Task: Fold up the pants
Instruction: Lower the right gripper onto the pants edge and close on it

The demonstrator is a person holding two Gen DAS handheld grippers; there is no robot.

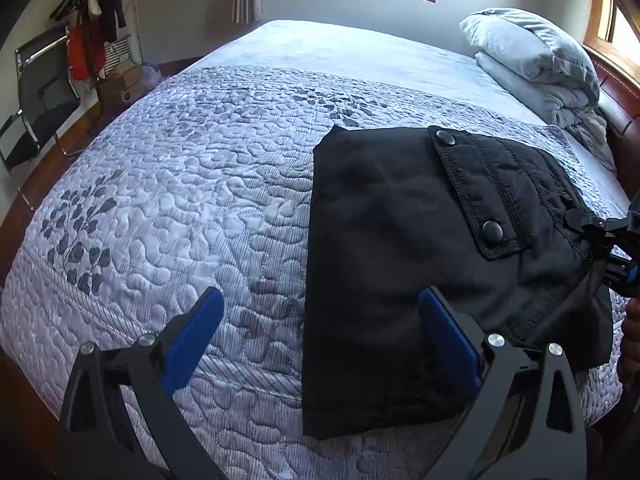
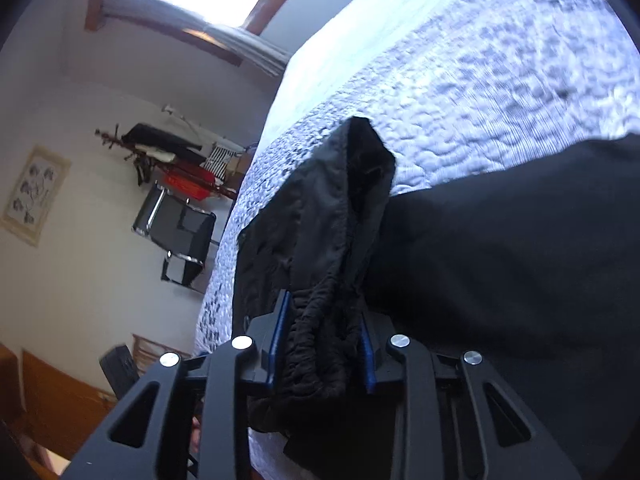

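Observation:
Black pants (image 1: 400, 248) lie folded on the quilted bedspread (image 1: 180, 200), with a snap-button pocket flap (image 1: 480, 188) on top. My left gripper (image 1: 320, 312) is open and empty, hovering over the pants' near left edge. My right gripper (image 2: 324, 320) is shut on the bunched elastic waistband of the pants (image 2: 328, 240) and holds that part lifted; it also shows in the left wrist view (image 1: 600, 232) at the pants' right edge.
Folded grey blankets (image 1: 536, 60) are stacked at the bed's far right by a wooden headboard (image 1: 620, 92). A black chair (image 1: 40, 96) and a coat rack with clothes (image 1: 96, 12) stand left of the bed. Bare quilt lies left of the pants.

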